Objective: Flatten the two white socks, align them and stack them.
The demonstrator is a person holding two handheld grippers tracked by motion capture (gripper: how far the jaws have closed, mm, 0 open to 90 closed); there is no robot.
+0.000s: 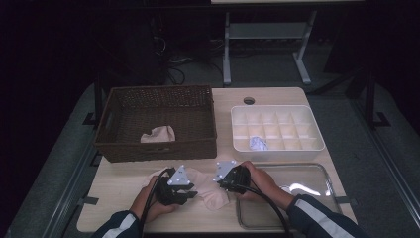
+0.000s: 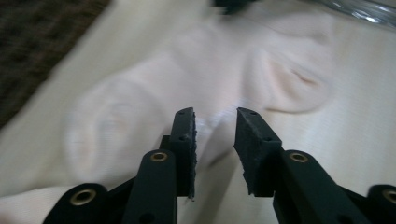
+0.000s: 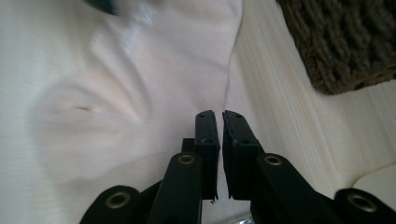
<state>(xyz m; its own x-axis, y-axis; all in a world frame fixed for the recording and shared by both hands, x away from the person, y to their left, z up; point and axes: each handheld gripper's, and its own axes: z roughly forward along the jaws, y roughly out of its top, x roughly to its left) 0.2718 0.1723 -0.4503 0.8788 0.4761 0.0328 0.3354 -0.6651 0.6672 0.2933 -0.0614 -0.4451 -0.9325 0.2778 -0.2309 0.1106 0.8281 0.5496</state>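
The sock (image 1: 210, 191) lies flat on the table (image 1: 119, 198) between my grippers, right gripper (image 3: 220, 116) clenched at its edge, left gripper (image 2: 215, 116) released over a fold; risk: fabric slips from either when lifted

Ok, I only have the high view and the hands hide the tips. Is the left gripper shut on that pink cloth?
Observer: No, the left gripper is open. Its fingers stand apart over the cloth, with a small ridge of it between the tips.
Operator: And the other one?
Observer: The right gripper has its fingers almost together, right at the cloth's edge. I can't tell whether they pinch it.
Operator: Is the cloth flat?
Observer: No. The left gripper view shows a rounded bulge with a short crease.
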